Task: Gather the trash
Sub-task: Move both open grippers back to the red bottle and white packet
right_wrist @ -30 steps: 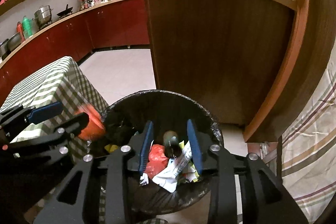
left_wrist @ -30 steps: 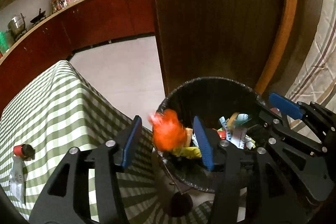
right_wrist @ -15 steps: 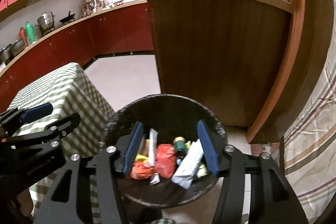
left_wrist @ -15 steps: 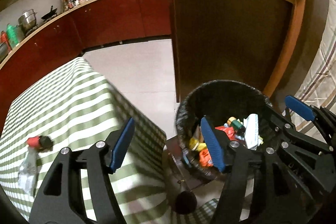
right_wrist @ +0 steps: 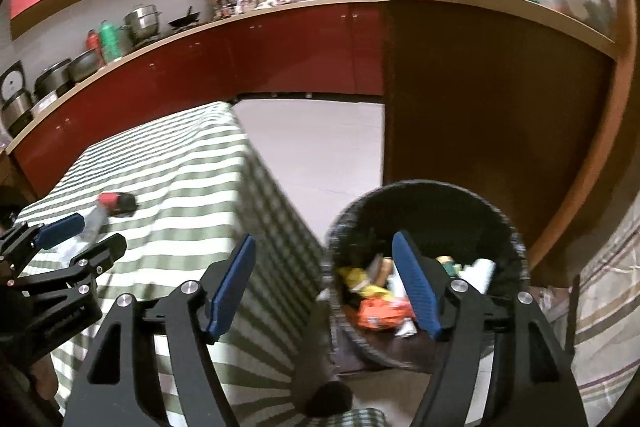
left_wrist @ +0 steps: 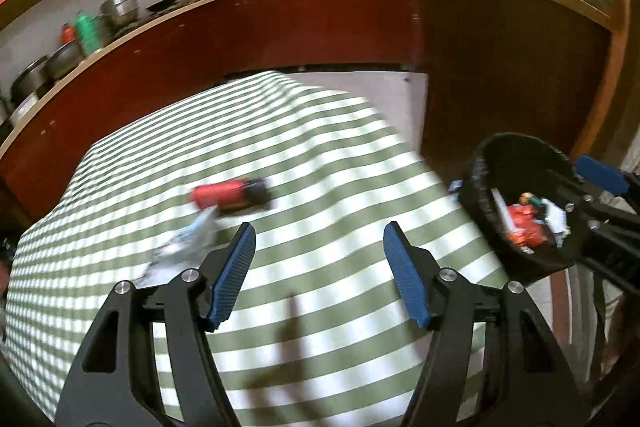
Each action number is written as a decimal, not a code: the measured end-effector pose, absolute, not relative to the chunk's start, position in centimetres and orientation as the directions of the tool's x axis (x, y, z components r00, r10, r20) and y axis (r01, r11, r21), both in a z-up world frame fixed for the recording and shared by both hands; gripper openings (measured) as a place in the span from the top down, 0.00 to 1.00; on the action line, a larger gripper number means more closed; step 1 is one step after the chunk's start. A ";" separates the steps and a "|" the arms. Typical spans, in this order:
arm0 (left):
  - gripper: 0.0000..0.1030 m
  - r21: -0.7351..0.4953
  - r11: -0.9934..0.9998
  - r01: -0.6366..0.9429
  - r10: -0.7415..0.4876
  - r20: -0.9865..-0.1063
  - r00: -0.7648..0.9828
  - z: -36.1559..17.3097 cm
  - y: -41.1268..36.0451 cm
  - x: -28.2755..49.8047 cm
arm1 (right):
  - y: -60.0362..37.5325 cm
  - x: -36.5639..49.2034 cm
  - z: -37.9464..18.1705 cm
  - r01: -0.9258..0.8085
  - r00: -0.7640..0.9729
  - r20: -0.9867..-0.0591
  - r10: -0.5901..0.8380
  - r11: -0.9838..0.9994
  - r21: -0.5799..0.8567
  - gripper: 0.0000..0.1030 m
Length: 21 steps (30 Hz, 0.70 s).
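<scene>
A red and black can-like piece of trash [left_wrist: 229, 194] lies on the green-striped tablecloth [left_wrist: 320, 187], with a crumpled clear wrapper [left_wrist: 180, 251] beside it. My left gripper [left_wrist: 318, 279] is open and empty above the table, right of the wrapper. The black bin [right_wrist: 428, 267] stands by the table's right edge, holding several wrappers. My right gripper [right_wrist: 326, 287] is open and empty over the gap between table and bin. The can also shows in the right wrist view [right_wrist: 118, 202].
A brown wooden counter [right_wrist: 480, 99] rises behind the bin. Red kitchen cabinets [left_wrist: 280, 27] run along the back with pots on top. A striped cloth [right_wrist: 608, 287] hangs at the far right. Tiled floor [right_wrist: 320, 147] lies between table and cabinets.
The orange trash left my left gripper and fell into the bin. My left gripper swung left from the bin over the table. My right gripper opened wider and drew back leftward.
</scene>
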<state>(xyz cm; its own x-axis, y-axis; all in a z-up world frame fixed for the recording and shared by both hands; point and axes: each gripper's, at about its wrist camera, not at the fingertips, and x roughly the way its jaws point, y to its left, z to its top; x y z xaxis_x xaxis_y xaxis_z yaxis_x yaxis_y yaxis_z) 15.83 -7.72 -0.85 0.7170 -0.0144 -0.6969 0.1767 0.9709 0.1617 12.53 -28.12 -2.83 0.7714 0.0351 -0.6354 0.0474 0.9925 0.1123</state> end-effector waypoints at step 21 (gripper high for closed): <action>0.40 0.128 0.987 0.095 0.038 -0.767 0.640 -3.4 2.7 19.1 | -16.2 16.0 -2.2 -0.167 0.720 -0.673 0.168 0.984 0.066 0.30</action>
<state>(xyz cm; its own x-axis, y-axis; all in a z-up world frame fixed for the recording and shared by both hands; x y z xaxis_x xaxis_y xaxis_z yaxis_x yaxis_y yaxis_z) 19.08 2.69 -3.45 0.6404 0.0380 -0.7671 0.0953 0.9871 0.1284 15.95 -16.17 -2.19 0.7201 0.1680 -0.6732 -0.1675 0.9836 0.0664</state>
